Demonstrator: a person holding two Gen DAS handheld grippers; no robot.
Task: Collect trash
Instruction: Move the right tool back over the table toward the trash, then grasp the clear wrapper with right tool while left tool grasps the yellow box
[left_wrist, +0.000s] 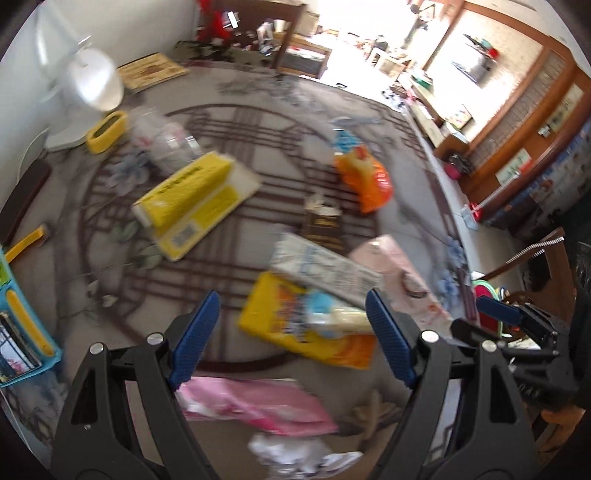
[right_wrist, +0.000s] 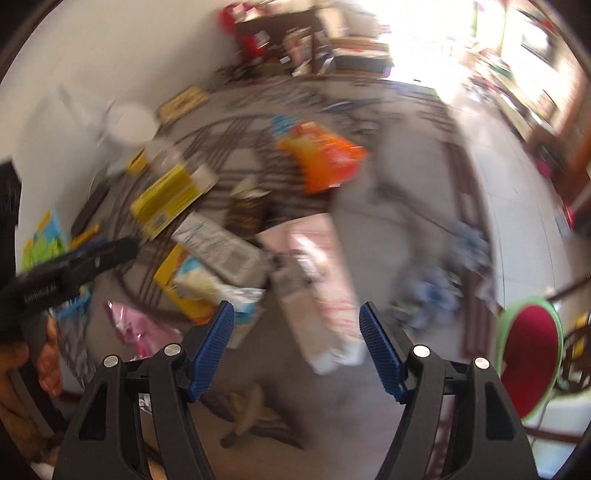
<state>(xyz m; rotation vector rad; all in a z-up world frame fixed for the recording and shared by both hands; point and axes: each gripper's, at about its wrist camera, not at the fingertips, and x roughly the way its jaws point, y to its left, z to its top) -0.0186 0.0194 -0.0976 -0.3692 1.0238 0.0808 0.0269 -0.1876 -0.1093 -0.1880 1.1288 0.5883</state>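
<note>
Left gripper (left_wrist: 291, 325) and right gripper (right_wrist: 297, 332): both spread, nothing between the pads. The trash lies scattered on the patterned rug (left_wrist: 92, 258): yellow snack bag (left_wrist: 306, 332) nearest, pink wrapper (left_wrist: 258, 406), orange bag (left_wrist: 365, 181), yellow box (left_wrist: 192, 199). Advice: settle the hand first, then descend onto one bag's raised edge. Printing too blurred to read.

A white fan (left_wrist: 94, 83) stands at the upper left of the left wrist view, on a patterned grey rug (left_wrist: 229, 147). A yellow container (left_wrist: 106, 132) sits just beside its base. At the left edge stands a blue rack (left_wrist: 22, 332). In the right wrist view, a red-seated chair (right_wrist: 530, 363) occupies the lower right corner, beside the rug.
</note>
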